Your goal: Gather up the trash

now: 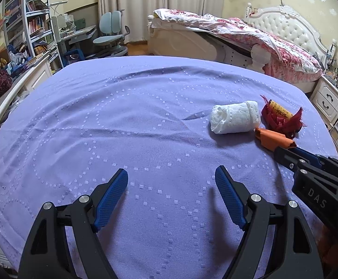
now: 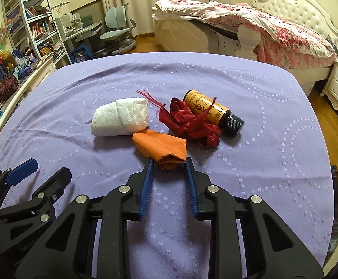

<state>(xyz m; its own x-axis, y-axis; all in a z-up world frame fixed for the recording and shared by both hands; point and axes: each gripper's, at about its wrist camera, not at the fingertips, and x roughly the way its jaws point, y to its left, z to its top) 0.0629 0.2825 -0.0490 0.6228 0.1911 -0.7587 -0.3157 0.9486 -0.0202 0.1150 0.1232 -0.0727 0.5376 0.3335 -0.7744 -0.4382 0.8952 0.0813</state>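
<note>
Four pieces of trash lie together on the purple bed cover, toward its right side, well in from every edge. Nearest, the right hand-held gripper has its two fingers half open around the near end of one folded orange cloth, close against it without clearly pinching. Just behind lie one white paper wad, one crumpled red ribbon and one amber bottle on its side. The left hand-held gripper hovers wide open and empty over bare cover stretching left.
</note>
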